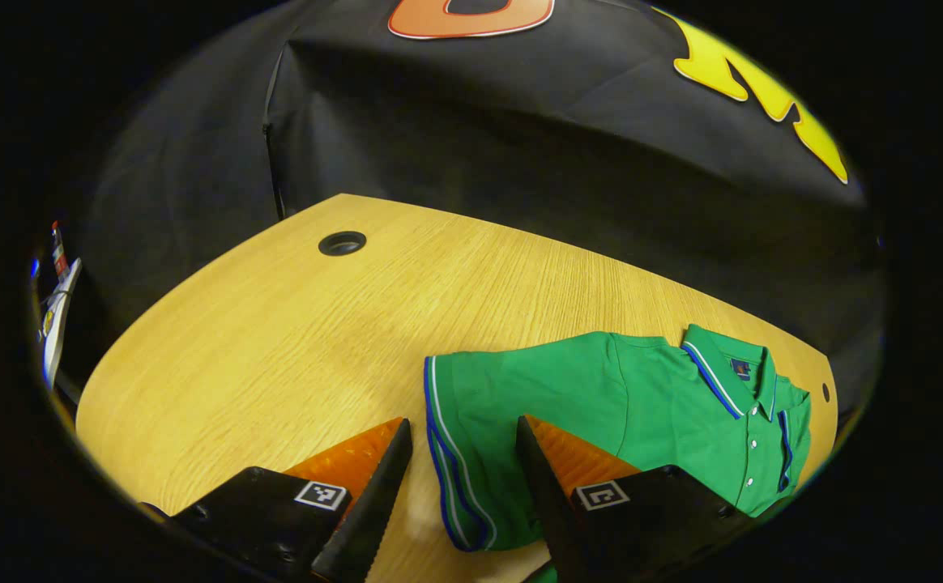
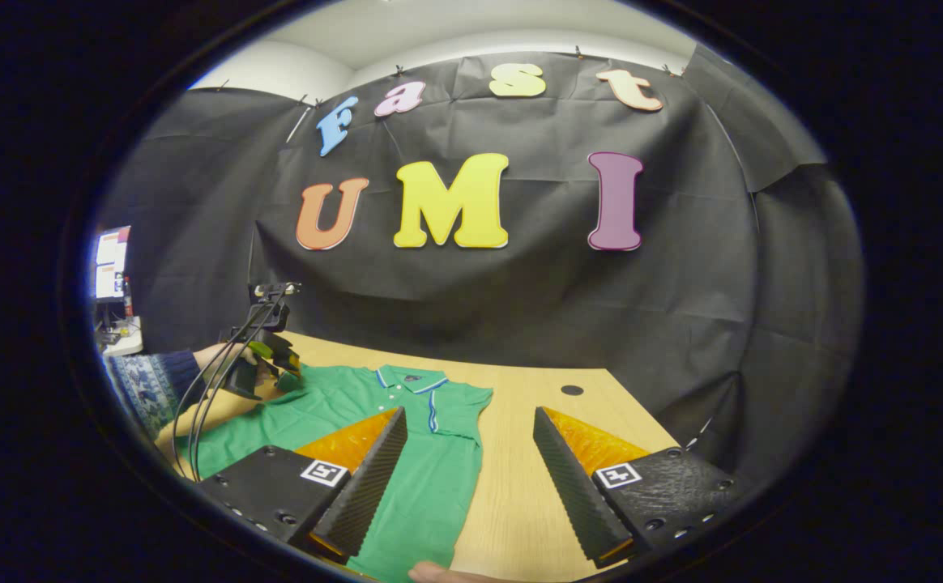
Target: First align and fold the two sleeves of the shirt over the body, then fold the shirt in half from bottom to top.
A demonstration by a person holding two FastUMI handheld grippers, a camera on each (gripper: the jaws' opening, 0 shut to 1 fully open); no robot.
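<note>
**Green shirt flat on the table, both grippers spread wide above it**

A green polo shirt [image 1: 633, 405] lies flat on the wooden table [image 1: 277, 340], front side up, its collar with the striped edging and button placket showing. In the left gripper view its long axis runs across the picture: the collar lies toward the right edge, and a short sleeve [image 1: 471, 453] with striped cuff reaches toward the lower middle. In the right gripper view the shirt [image 2: 431, 470] runs from the collar, far from the camera and toward the black cloth wall [image 2: 520, 300], down to the hem end at the bottom of the picture.

The left gripper [image 1: 463, 470] has its fingers wide apart, gripping nothing; the sleeve cuff lies between and below them, and whether either finger touches the cloth cannot be told. In the right gripper view this gripper [image 2: 265, 364] shows farther off, held by a hand [image 2: 224, 356] in a patterned sleeve at the shirt's far-left shoulder.

The right gripper [image 2: 467, 478] is likewise spread wide and holds nothing; its left finger is over the shirt's body and its right finger over bare table beside the shirt's edge.
</note>
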